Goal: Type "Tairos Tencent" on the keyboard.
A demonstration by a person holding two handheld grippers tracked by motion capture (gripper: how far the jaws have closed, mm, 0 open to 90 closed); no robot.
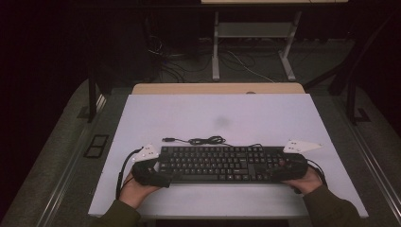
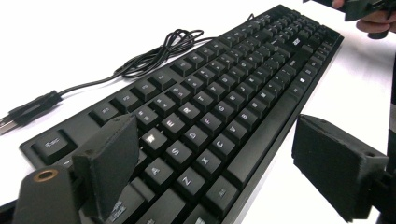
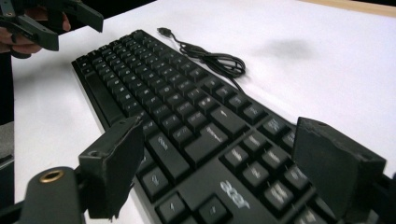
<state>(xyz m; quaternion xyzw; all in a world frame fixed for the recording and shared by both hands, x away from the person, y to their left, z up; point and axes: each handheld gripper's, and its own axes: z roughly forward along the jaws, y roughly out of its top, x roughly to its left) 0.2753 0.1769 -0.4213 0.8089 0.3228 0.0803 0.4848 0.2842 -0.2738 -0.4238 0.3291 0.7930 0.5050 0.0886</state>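
Both grippers, left (image 1: 150,171) and right (image 1: 287,166), gape astride keyboard (image 1: 222,163) ends; uneven clamping could skew it, snag cable (image 1: 204,140)

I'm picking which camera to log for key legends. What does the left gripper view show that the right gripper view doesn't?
Left gripper view alone: the letter end of the keyboard, with readable legends such as Esc, R, S, Z, and the right claw far off at the top right corner.
Right gripper view alone: the keypad end with the acer logo, a grey smudge on the white table, and the left claw far off.
Both: the black keyboard, its coiled cable with the USB plug lying loose, and each view's own jaws standing apart over the keyboard's end.
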